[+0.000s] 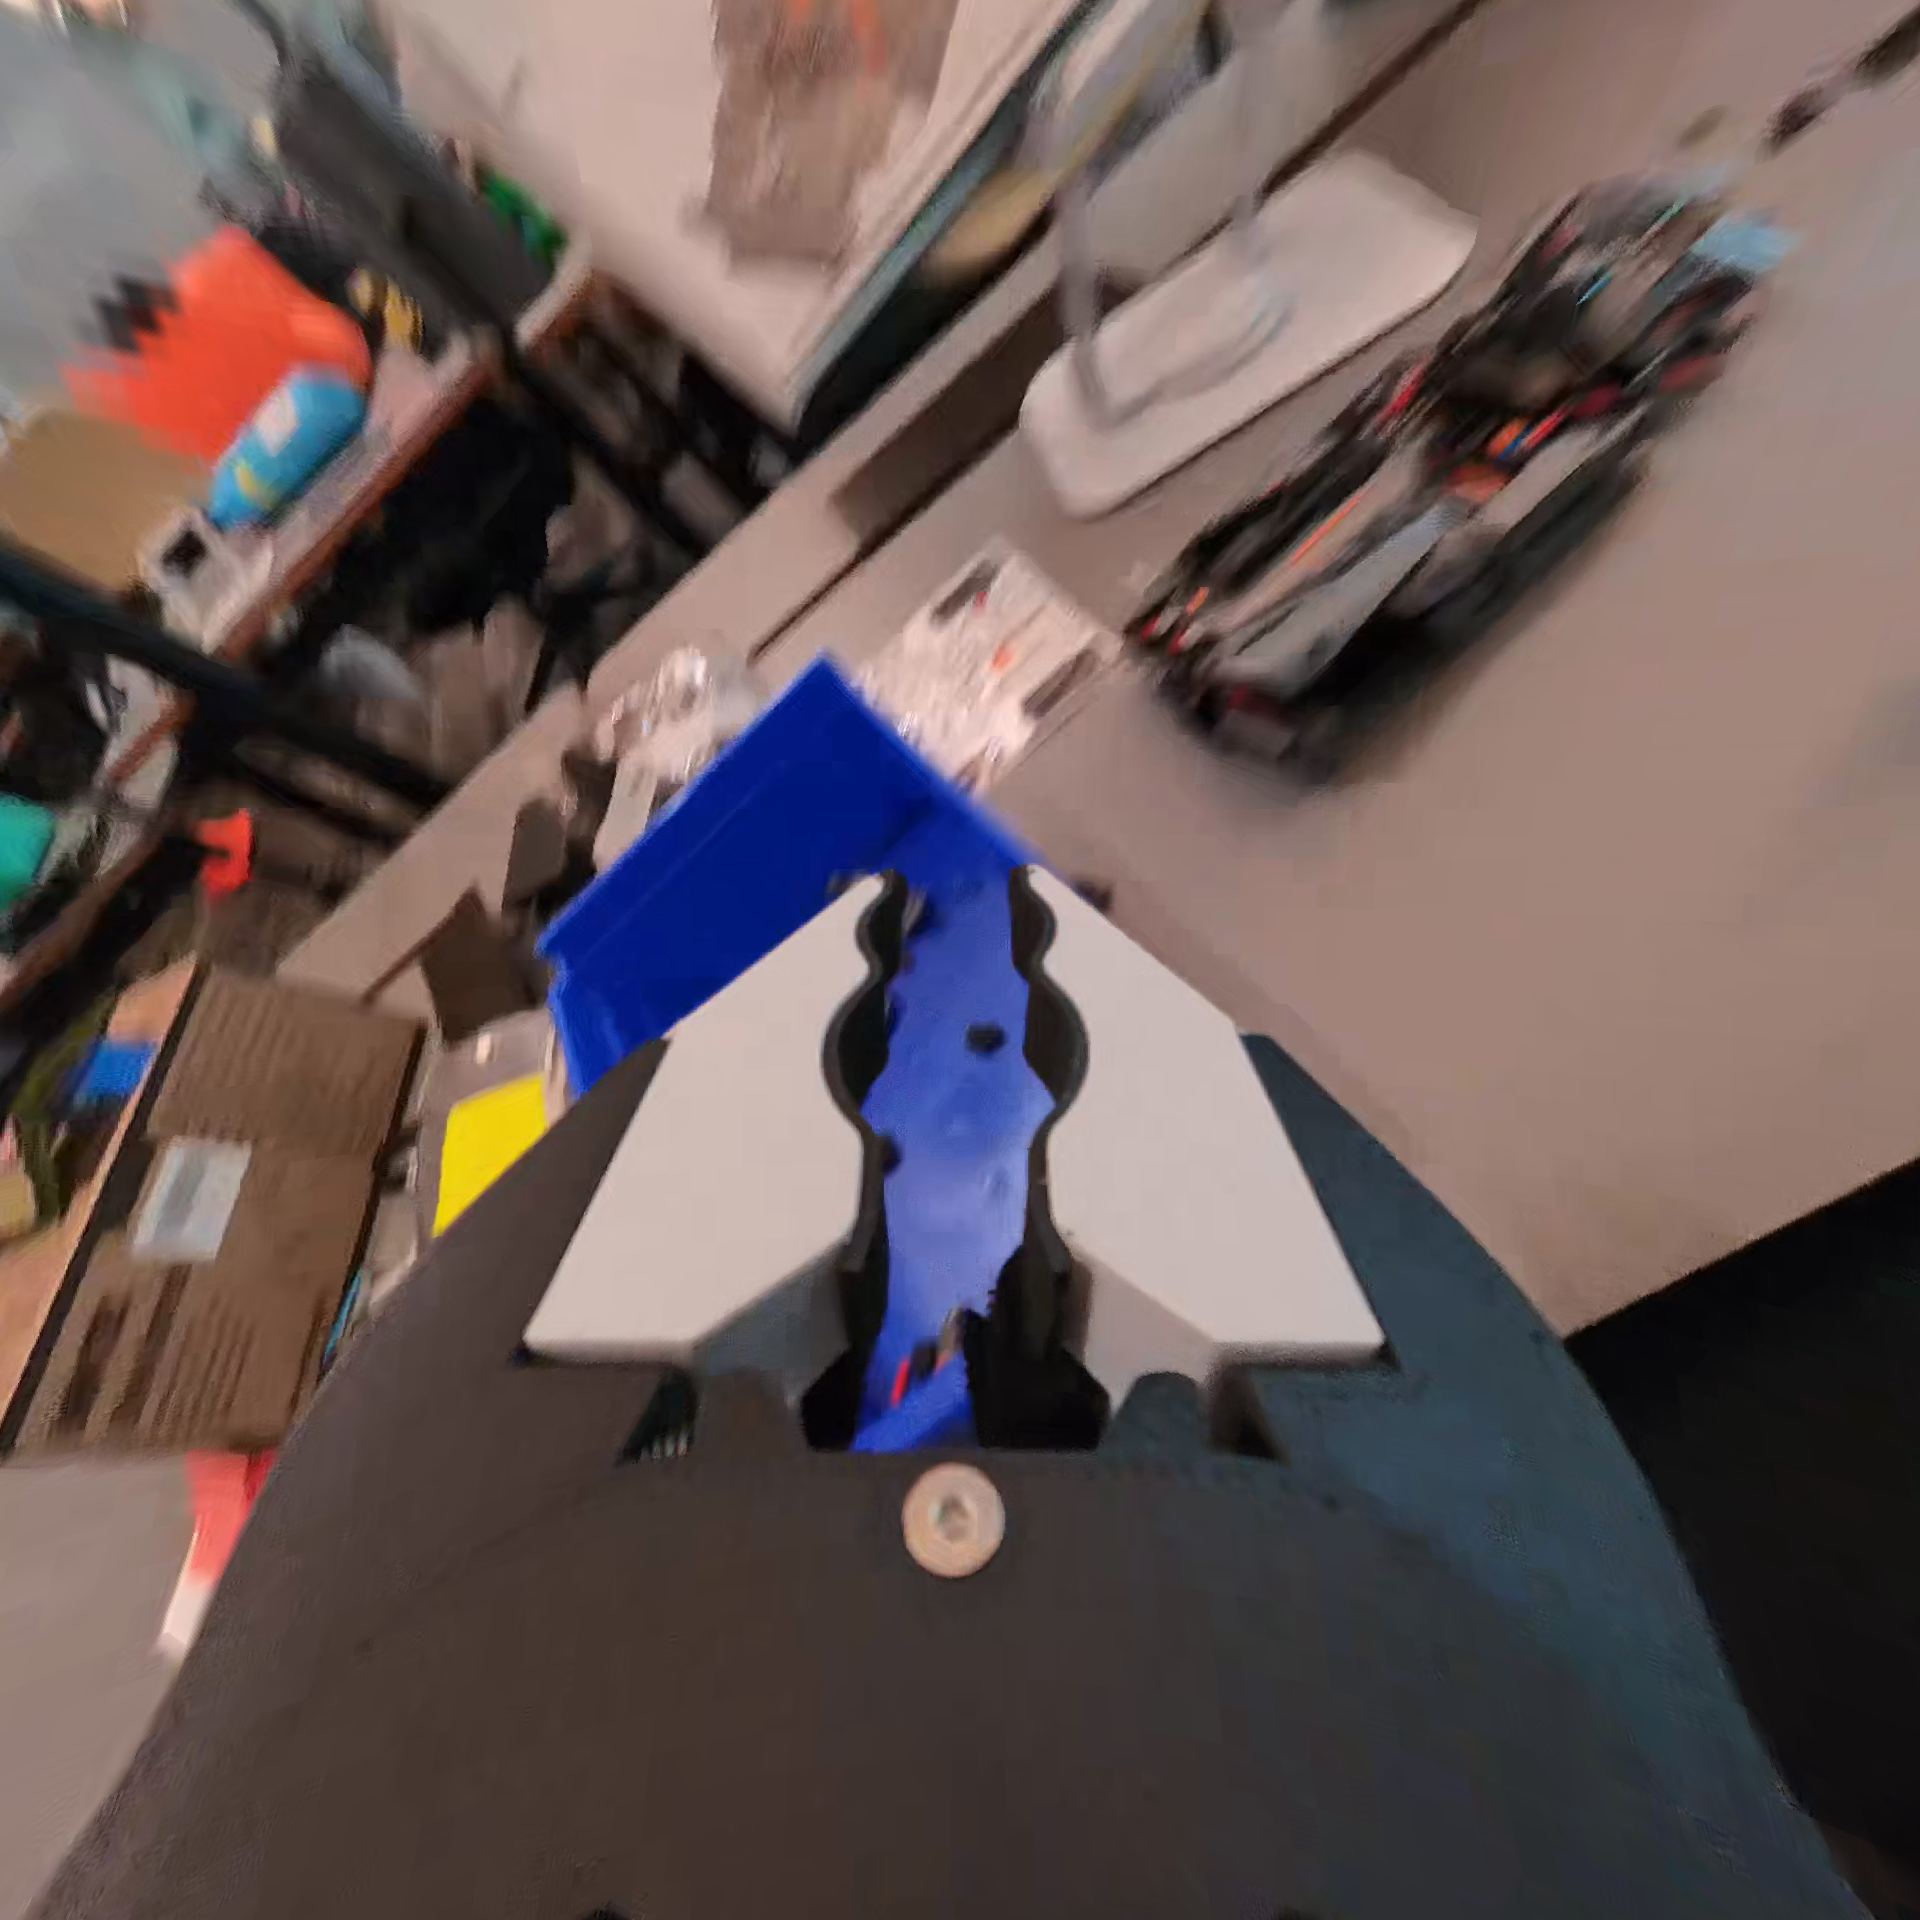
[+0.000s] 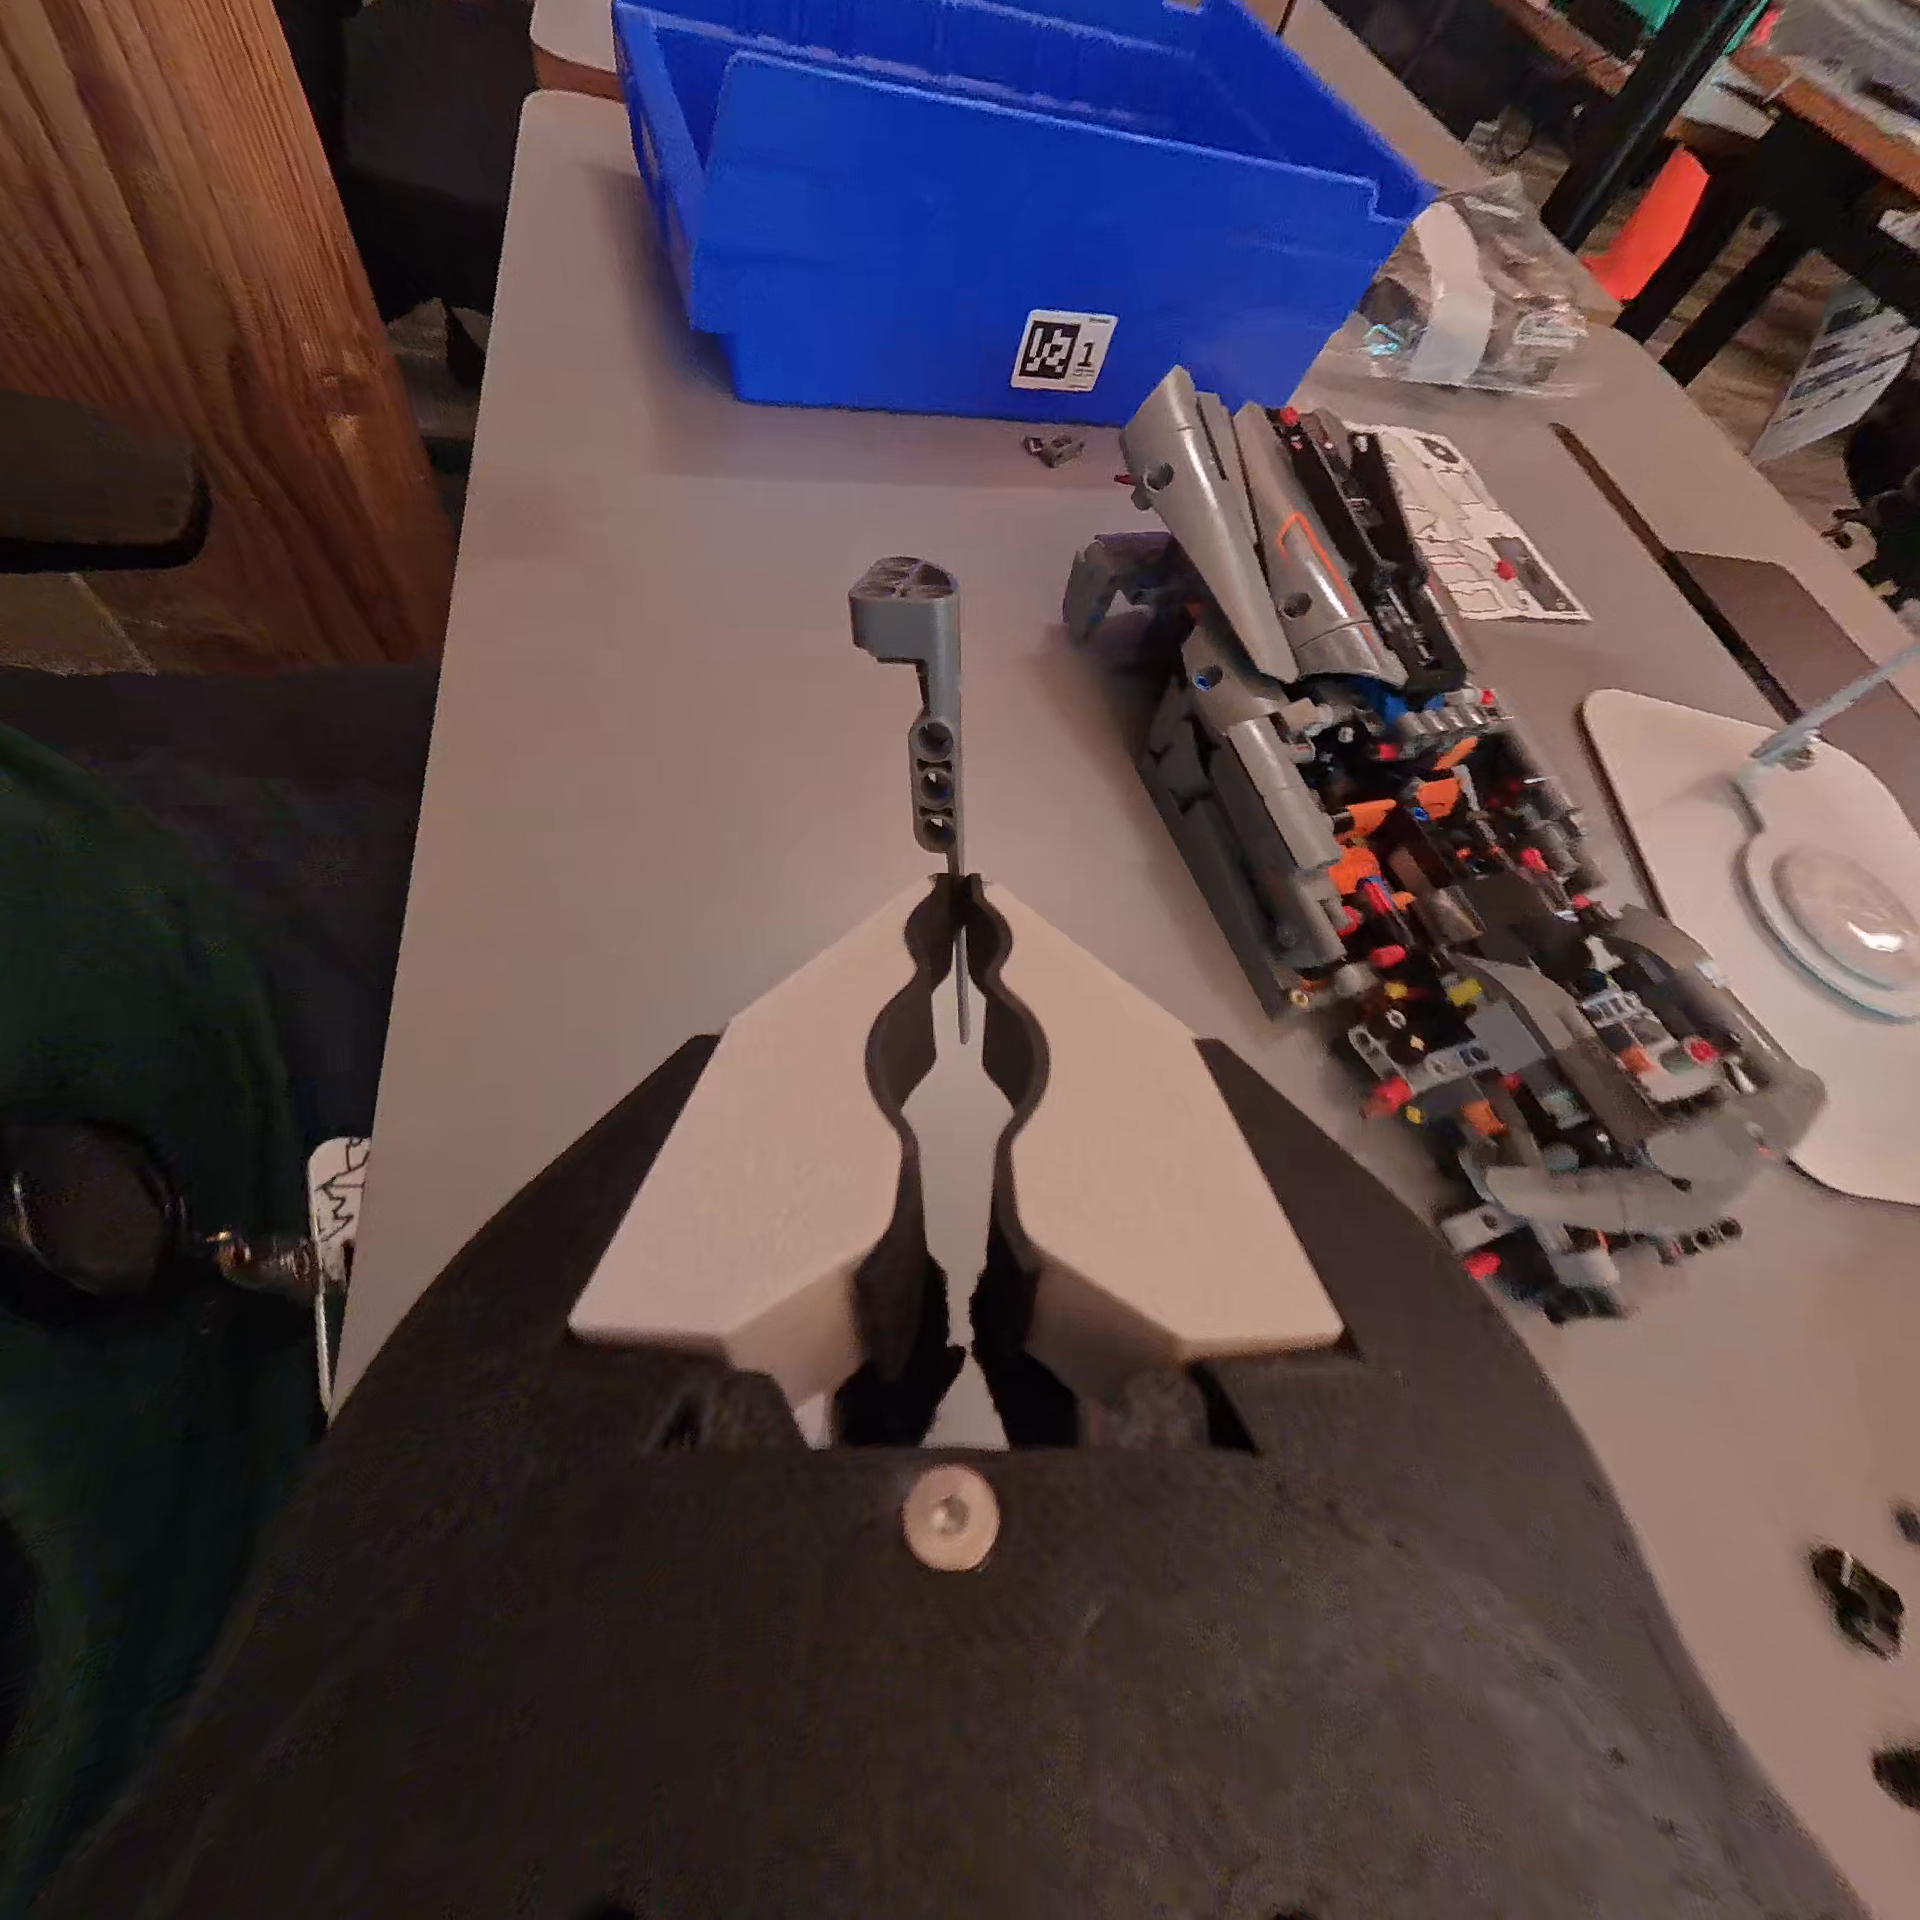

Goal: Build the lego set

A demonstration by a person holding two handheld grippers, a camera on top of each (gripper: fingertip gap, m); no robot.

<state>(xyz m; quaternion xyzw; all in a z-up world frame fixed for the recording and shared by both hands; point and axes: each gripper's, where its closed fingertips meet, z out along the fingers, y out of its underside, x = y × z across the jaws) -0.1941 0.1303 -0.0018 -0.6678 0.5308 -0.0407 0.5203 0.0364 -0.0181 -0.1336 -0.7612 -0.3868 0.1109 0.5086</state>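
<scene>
Grey lego piece [image 2: 928, 717] pinched upright at the tips of the right hand-held gripper [image 2: 956, 883], above the surface [image 2: 644, 623], left of the half-built model [image 2: 1403, 831]. Left hand-held gripper [image 1: 951, 883] slightly spread, empty, over the blue bin [image 1: 727, 862]. Step: fetching parts. Next, likely aligning the piece to the model.

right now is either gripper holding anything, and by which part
The right gripper pinches a grey lego piece by the thin flat end, its block end sticking up beyond the tips. The left gripper points into the blue bin; nothing shows between its narrowly parted fingers.
</scene>
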